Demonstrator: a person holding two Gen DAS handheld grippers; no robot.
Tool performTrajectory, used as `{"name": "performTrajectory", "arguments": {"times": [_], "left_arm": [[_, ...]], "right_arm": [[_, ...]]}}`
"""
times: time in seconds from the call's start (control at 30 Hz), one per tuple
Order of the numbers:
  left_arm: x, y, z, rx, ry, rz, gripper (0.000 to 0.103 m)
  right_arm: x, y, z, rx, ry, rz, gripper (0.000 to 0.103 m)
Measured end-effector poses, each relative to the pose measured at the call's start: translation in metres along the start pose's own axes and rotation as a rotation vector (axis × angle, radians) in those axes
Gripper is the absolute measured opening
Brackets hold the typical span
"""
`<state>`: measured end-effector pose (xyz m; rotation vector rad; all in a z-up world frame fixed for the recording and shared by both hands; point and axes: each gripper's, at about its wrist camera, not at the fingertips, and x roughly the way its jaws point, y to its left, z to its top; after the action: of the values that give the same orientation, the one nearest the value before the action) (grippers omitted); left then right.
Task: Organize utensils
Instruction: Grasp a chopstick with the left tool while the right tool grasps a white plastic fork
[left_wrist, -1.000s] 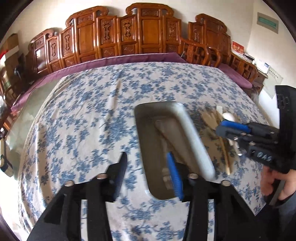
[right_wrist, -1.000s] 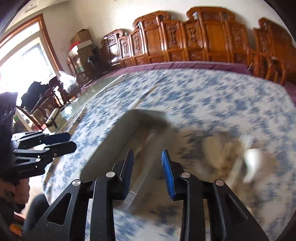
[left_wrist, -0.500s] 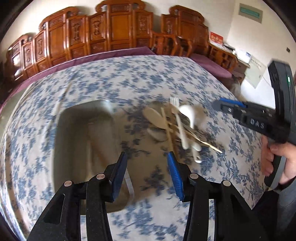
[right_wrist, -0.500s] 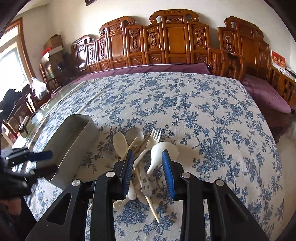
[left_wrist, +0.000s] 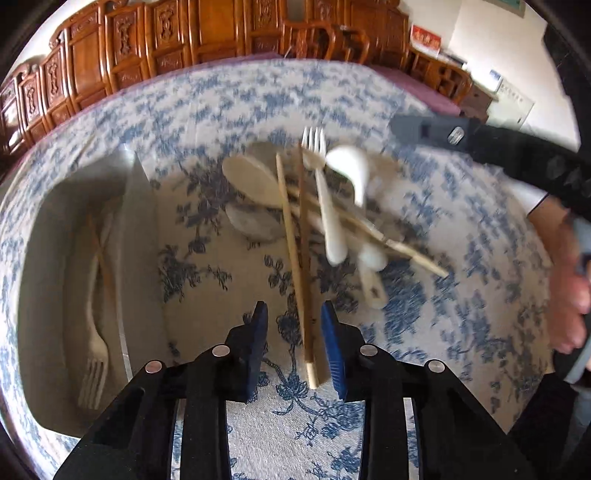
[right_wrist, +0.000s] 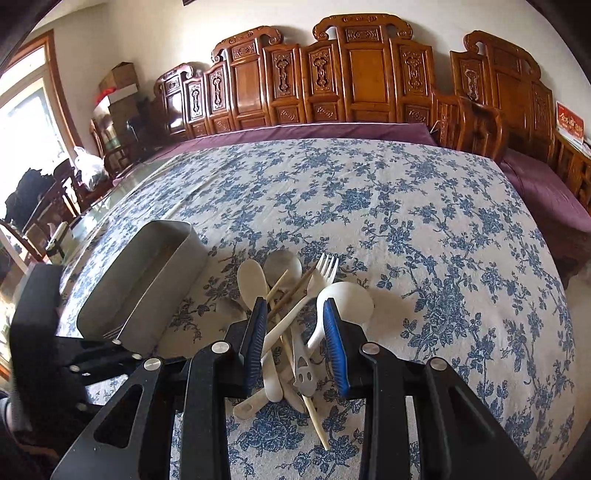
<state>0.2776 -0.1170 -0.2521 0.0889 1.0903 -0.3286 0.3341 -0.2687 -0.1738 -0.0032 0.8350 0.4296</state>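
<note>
Both my grippers, left (left_wrist: 293, 341) and right (right_wrist: 295, 341), gape empty; chopsticks (left_wrist: 301, 258) between my left jaws cross the pile, so lifting may scatter it.

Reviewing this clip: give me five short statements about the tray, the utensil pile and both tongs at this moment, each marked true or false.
1. The grey tray already holds a fork. True.
2. The left tongs are shut on a chopstick. False: the jaws are open, with the chopstick ends lying between them, ungripped.
3. The utensil pile lies on the floral tablecloth, outside the tray. True.
4. The right tongs hold the white soup spoon. False: they are open and hold nothing; the soup spoon lies in the pile.
5. The tray sits to the right of the pile in the left wrist view. False: it sits to the left.
</note>
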Motion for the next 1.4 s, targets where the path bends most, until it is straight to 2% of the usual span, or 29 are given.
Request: {"name": "performTrajectory", "arguments": {"times": [0.2, 0.27, 0.37, 0.7, 1.03, 1.33, 1.4], "left_arm": [[0.002, 0.000, -0.003, 0.005, 0.004, 0.007, 0.023], [0.000, 0.000, -0.002, 0.000, 0.004, 0.004, 0.009], [-0.005, 0.003, -0.001, -0.016, -0.020, -0.009, 0.005], [-0.026, 0.009, 0.000, -0.027, -0.089, -0.027, 0.004], [-0.047, 0.020, -0.003, -0.054, -0.146, -0.057, 0.004], [-0.056, 0.026, -0.005, -0.074, -0.173, -0.092, 0.004], [-0.059, 0.028, -0.005, -0.076, -0.179, -0.094, 0.004]], "right_arm": [[-0.003, 0.002, 0.001, -0.006, -0.012, 0.012, 0.035], [-0.004, 0.002, 0.001, -0.007, -0.014, 0.016, 0.035], [-0.002, 0.002, 0.001, -0.006, -0.006, 0.014, 0.035], [0.016, 0.001, -0.004, 0.003, 0.035, 0.001, 0.035], [0.060, 0.006, -0.012, 0.026, 0.128, 0.015, 0.030], [0.086, -0.001, -0.008, 0.083, 0.147, 0.017, 0.029], [0.089, 0.002, -0.008, 0.075, 0.155, 0.015, 0.026]]}}
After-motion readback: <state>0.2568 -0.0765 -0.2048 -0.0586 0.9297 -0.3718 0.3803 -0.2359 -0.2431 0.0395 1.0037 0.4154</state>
